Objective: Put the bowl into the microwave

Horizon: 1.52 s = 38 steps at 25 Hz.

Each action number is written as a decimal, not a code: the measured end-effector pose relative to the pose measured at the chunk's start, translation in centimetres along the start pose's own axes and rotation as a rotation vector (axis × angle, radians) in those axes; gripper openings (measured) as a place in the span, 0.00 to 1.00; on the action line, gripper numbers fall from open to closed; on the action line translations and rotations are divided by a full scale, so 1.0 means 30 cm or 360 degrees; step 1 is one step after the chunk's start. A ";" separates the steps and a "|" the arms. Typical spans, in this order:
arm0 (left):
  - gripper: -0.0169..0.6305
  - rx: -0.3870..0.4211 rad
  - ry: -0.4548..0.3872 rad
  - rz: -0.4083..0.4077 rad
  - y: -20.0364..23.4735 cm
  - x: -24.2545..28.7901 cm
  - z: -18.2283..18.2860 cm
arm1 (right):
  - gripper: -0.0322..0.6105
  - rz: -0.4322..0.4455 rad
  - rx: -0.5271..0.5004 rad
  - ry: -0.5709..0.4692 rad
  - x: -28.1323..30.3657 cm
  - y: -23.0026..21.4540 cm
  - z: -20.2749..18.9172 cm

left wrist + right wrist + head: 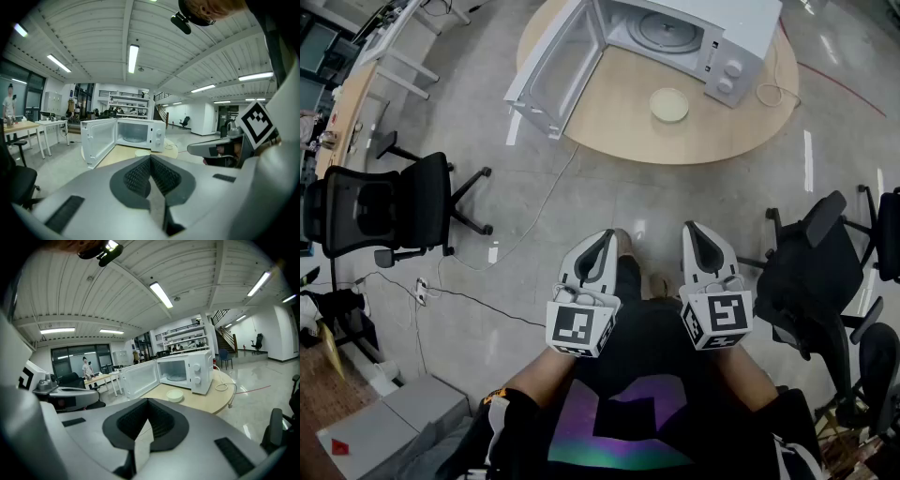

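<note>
1. Closest in is the person's black shirt (628,412), directly behind both pairs of jaws.
2. Just ahead of it, the left gripper (602,240) and the right gripper (697,234) are held side by side and apart from each other. Each has a marker cube (579,328) at its rear end. Both point forward over the glossy floor (534,225).
3. Seen along its own jaws, the left gripper has them pressed together. The ribbed pads (140,176) meet and nothing is between them.
4. The right gripper's jaws are likewise pressed together, pad against pad (161,420), and they pinch nothing.
5. One black office chair (384,211) stands out to the left of the left jaws. Another chair (811,272) stands to the right of the right jaws. Both are on the floor, clear of the grippers.
6. Well ahead of both jaw tips is a round wooden surface (609,127). The pale bowl (669,104) sits upright on it, roughly on the line that runs forward between the two pairs of jaws, and neither gripper touches it.
7. Just beyond the bowl stands the white microwave (727,42). Its door (555,70) is swung wide open, out to the left of the jaws' line, and a glass turntable (661,28) shows inside. The bowl is outside the microwave, near its front by the control knobs.
8. Farthest to the right of the right jaws, a cable (772,94) loops on the surface beside the microwave.
</note>
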<state>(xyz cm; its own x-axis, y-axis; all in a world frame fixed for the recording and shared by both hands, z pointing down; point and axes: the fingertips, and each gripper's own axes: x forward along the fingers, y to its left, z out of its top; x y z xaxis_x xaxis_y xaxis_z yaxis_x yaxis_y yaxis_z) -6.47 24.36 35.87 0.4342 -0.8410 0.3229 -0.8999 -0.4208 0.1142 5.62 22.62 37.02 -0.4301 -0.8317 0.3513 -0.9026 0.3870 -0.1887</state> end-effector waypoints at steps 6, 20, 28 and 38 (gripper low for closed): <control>0.10 -0.0019 -0.0009 -0.0026 0.129 0.101 0.051 | 0.07 -0.0047 0.0003 0.0017 0.142 0.004 0.052; 0.10 -0.0039 -0.0094 -0.0202 0.307 0.332 0.201 | 0.07 -0.0208 -0.0034 0.0081 0.376 -0.035 0.177; 0.10 -0.0036 -0.0075 -0.0289 0.362 0.391 0.227 | 0.07 -0.0311 0.0023 0.0113 0.445 -0.065 0.192; 0.10 -0.0057 -0.0096 -0.0360 0.413 0.423 0.253 | 0.07 -0.0353 0.0023 0.0126 0.501 -0.049 0.218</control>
<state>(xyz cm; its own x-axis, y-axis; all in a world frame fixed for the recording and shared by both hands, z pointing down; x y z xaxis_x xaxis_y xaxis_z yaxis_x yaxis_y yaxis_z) -11.81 5.88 34.26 0.6255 -0.7460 0.2286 -0.7799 -0.5894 0.2107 0.61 6.95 36.57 -0.2223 -0.8617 0.4562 -0.9749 0.1923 -0.1119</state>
